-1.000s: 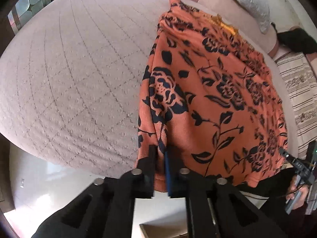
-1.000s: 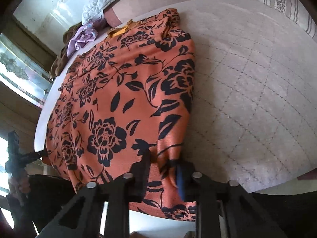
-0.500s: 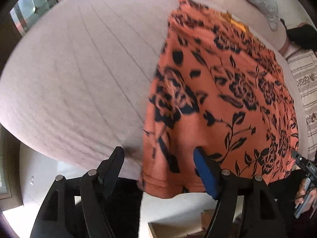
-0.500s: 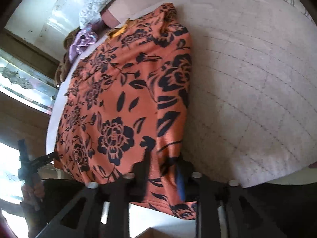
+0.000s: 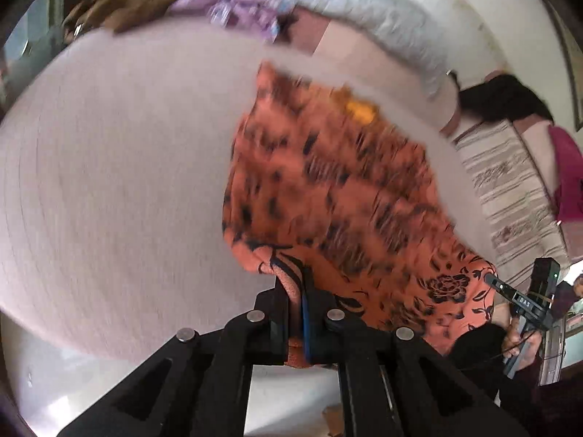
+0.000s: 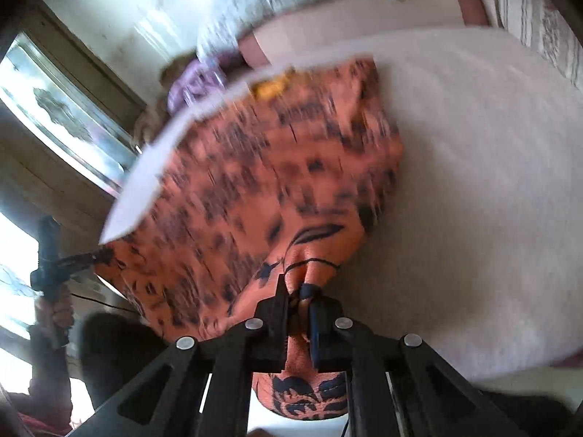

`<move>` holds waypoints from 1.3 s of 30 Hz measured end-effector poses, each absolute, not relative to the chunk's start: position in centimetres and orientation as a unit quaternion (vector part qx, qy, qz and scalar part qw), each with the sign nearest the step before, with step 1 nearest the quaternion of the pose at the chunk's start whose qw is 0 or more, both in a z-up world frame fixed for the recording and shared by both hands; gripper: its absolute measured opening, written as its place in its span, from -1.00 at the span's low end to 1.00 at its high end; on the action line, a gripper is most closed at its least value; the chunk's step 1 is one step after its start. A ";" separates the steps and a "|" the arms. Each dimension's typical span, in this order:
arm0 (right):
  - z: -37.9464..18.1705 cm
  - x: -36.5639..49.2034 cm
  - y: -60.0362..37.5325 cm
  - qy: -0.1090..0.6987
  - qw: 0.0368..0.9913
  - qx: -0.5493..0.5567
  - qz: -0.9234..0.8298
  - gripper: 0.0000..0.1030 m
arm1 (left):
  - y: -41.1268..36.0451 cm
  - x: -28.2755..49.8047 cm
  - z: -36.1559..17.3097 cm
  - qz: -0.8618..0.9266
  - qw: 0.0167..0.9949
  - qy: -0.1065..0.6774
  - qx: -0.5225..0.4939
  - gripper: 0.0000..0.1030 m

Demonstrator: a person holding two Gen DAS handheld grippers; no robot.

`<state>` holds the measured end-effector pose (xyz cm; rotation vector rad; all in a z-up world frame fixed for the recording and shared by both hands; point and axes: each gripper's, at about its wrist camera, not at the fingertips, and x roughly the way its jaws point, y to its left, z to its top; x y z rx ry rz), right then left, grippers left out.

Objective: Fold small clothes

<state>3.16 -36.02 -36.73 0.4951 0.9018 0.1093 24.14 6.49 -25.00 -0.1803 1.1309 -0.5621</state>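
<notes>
The left hand-held gripper [image 5: 296, 291] is clamped on one near corner of the orange cloth [image 5: 328, 189]. The right hand-held gripper [image 6: 298, 302] pinches the other. The cloth stretches toward 12 o'clock over the bed [image 5: 109, 182], near edge lifted.

An orange garment [image 5: 328, 189] printed with black roses and leaves is lying on a pale, off-white quilted bedspread [image 5: 109, 182]. A yellow tag [image 5: 359, 109] is showing at its far edge. Beyond it, lilac cloth [image 5: 237, 14], a grey quilted pillow [image 5: 364, 18] and a beige striped blanket [image 5: 510, 189] are showing.
</notes>
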 end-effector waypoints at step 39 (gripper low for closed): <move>-38.7 25.7 -35.5 0.472 0.856 0.205 0.050 -0.37 | -2.4 35.1 -24.5 0.001 0.946 0.319 -0.051 0.72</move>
